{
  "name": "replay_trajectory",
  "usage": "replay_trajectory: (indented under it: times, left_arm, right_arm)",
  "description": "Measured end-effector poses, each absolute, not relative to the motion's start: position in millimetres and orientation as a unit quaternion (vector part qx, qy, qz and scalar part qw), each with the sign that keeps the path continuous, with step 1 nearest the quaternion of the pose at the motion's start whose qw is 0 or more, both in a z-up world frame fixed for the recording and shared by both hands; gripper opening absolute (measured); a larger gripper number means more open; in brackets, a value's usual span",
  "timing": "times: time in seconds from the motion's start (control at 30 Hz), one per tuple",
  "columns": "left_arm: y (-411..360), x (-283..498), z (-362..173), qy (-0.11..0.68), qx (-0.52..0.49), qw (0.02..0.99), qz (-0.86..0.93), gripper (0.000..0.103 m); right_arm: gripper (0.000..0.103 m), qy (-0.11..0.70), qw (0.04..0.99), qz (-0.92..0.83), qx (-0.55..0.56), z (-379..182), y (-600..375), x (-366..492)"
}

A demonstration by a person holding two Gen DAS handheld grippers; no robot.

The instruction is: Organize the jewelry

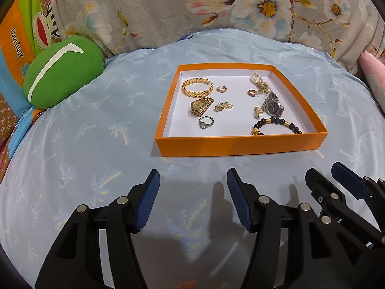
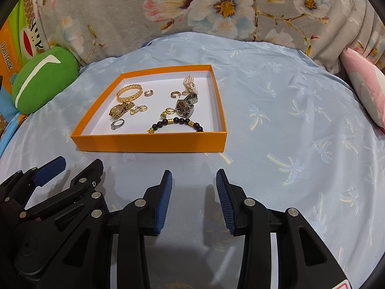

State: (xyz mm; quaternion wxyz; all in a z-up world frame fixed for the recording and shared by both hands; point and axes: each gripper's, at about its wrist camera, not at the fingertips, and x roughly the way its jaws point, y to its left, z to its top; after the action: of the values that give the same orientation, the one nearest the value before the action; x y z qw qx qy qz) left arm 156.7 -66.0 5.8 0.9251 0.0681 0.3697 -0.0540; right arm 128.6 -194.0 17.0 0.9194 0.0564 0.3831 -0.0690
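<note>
An orange shallow box (image 1: 240, 144) (image 2: 149, 142) lies on the light-blue sheet with jewelry in it. On its left side are a gold bangle (image 1: 197, 87) (image 2: 129, 92), a gold watch (image 1: 201, 106) and a stone ring (image 1: 205, 122). On its right side are a pearl piece (image 1: 258, 80), a silver watch (image 1: 273, 104) (image 2: 185, 107) and a black bead bracelet (image 1: 276, 122) (image 2: 180, 121), with small earrings scattered between. My left gripper (image 1: 192, 171) (image 2: 80, 161) hovers short of the box's near wall, jaws opening with nothing between them. My right gripper (image 2: 194, 171) (image 1: 322, 168) sits beside it, open and empty.
A green plush cushion (image 1: 62, 72) (image 2: 43, 79) lies at the left edge of the sheet. A floral grey blanket (image 1: 216, 12) rises behind the box. A pink pillow (image 2: 365, 84) lies at the far right. Bare blue sheet (image 2: 288, 120) spreads right of the box.
</note>
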Motion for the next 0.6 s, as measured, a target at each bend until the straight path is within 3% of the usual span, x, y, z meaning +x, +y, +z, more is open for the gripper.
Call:
replay_trajectory:
  times: [0.6]
  left_arm:
    - [-65.3,157.7,4.2,0.373,0.068,0.924,-0.056,0.056]
  right_arm:
    - [0.039,0.385,0.919,-0.07,0.056,16.1,-193.8,127.8]
